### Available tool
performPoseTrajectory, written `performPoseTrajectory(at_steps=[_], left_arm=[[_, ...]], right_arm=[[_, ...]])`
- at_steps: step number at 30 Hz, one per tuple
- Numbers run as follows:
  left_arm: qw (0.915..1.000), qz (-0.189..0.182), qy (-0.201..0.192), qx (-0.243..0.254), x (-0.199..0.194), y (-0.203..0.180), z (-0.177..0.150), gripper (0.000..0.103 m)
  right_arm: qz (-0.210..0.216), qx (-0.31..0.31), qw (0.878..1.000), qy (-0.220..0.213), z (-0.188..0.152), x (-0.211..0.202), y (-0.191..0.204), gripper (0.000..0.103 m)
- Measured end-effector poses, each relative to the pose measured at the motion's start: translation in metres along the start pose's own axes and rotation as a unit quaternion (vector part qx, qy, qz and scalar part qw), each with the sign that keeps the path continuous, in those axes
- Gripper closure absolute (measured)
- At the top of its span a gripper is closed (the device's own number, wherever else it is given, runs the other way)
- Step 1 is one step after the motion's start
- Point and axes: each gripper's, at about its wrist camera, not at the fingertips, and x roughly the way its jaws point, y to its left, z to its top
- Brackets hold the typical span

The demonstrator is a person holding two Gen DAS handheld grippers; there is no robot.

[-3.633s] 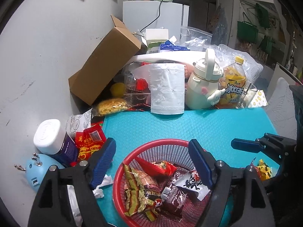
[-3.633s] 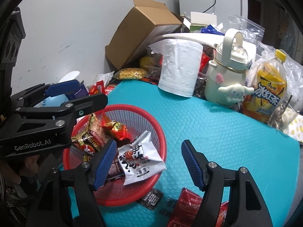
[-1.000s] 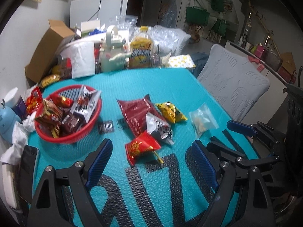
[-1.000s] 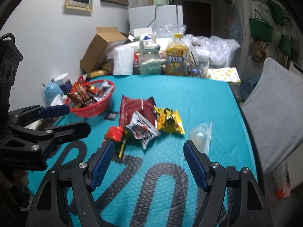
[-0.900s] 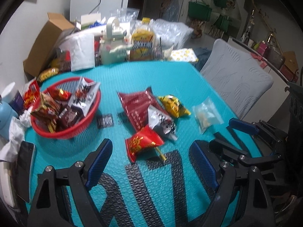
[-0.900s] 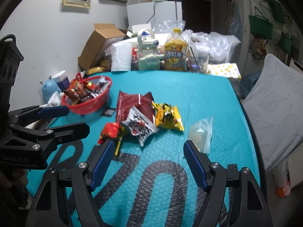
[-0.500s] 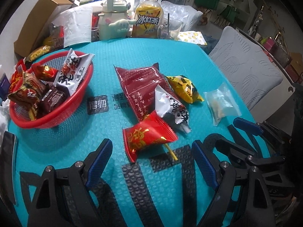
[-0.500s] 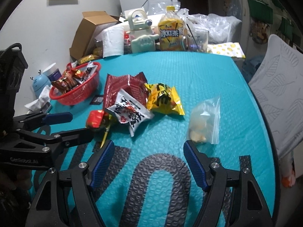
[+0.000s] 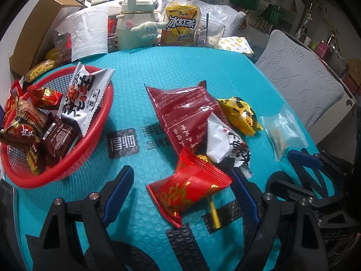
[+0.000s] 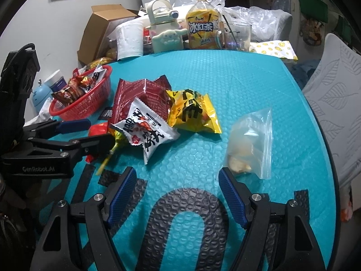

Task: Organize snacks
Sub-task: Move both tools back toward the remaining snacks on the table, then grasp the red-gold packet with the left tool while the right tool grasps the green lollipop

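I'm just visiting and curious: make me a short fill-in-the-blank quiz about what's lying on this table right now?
1. The basket that holds several snack packets is ____ in colour.
2. The small red packet lies between the open fingers of the ____ gripper.
3. The clear zip bag lies to the right of the ____ snack bag.
4. The large dark red bag lies ____ the basket, on the mat.

Missing words: red; left; yellow; outside
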Motion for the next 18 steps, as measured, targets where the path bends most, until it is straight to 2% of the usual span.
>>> performPoseTrajectory(at_steps=[5, 7, 10, 13, 18], left_arm=[[0.9998, -0.018, 0.001, 0.001, 0.001, 0.003, -0.004, 0.018], [0.9996, -0.028, -0.005, 0.005, 0.0, 0.004, -0.006, 0.031], [0.9994, -0.029, -0.01, 0.018, -0.002, 0.001, -0.009, 0.041], [0.9993, -0.024, -0.015, 0.023, -0.005, 0.0, -0.009, 0.048], [0.9996, -0.025, -0.014, 0.006, -0.012, 0.003, -0.01, 0.051]], right_arm=[[0.002, 0.0, 1.0, 0.008, 0.001, 0.006, 0.001, 0.027], [0.003, -0.001, 1.0, 0.009, 0.002, 0.007, 0.002, 0.027], [0.005, -0.001, 1.0, 0.011, 0.003, 0.01, 0.001, 0.027], [0.007, 0.002, 1.0, 0.016, 0.003, 0.012, 0.001, 0.027], [0.011, 0.006, 1.0, 0.014, 0.003, 0.01, 0.002, 0.027]])
